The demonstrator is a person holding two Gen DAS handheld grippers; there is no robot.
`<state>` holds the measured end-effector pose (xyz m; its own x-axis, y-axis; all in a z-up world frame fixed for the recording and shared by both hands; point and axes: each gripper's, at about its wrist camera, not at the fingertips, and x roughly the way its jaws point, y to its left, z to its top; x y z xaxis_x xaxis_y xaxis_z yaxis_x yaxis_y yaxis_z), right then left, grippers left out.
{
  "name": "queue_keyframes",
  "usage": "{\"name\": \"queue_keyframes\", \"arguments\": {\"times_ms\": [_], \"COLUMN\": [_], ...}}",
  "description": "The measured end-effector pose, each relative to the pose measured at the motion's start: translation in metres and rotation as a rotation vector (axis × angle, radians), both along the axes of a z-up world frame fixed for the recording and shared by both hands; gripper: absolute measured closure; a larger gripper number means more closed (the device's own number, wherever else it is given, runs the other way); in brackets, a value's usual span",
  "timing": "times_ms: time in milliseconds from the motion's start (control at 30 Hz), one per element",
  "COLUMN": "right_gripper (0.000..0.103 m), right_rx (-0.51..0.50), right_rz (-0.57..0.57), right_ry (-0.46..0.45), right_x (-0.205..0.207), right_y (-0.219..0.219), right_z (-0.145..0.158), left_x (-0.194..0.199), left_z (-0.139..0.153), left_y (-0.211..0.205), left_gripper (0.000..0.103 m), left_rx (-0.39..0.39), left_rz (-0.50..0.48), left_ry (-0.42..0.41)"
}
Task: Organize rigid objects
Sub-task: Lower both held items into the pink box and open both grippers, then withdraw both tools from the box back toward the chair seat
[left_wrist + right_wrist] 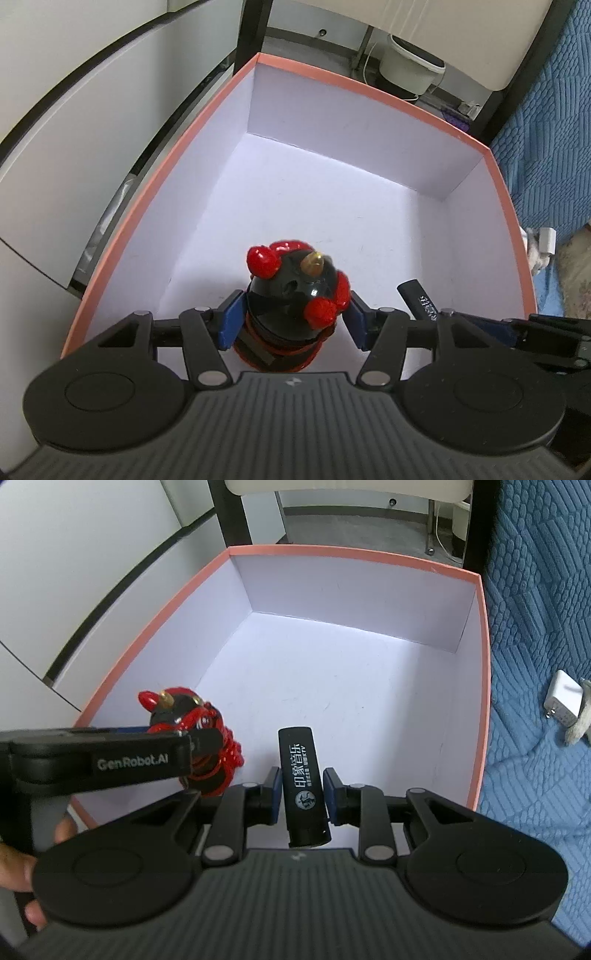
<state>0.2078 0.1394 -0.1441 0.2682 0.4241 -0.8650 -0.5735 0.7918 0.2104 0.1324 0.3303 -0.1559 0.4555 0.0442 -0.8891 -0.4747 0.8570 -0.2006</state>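
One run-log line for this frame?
left gripper: holds black-and-red toy figure | right gripper: holds black lighter | both over pink-rimmed white box

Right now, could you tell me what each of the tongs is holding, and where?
Left tongs: black-and-red figurine, gripped at its sides. Right tongs: black lighter, gripped around its lower middle.

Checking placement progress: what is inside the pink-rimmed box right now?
The box floor shows bare. The left gripper holds a red-black figurine and the right gripper a black lighter over it; the floor beneath them is hidden.
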Motion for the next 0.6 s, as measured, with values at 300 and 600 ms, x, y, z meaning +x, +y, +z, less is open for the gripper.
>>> {"name": "queue_keyframes", "arguments": {"times_ms": [300, 600], "right_gripper": [0.073, 0.073], "right_rx": [0.076, 0.141], "right_rz": [0.006, -0.025], "right_ry": [-0.078, -0.207], "right_x": [-0.007, -0.013], "right_y": [-0.016, -0.058], "right_z": [0.036, 0.084], "left_x": [0.000, -0.008], "left_z": [0.038, 0.086], "left_y": [-0.020, -0.053], "left_gripper": [0.033, 0.033], "left_rx": [0.041, 0.081], "left_rz": [0.008, -0.003], "left_ry": [-0.076, -0.196]}}
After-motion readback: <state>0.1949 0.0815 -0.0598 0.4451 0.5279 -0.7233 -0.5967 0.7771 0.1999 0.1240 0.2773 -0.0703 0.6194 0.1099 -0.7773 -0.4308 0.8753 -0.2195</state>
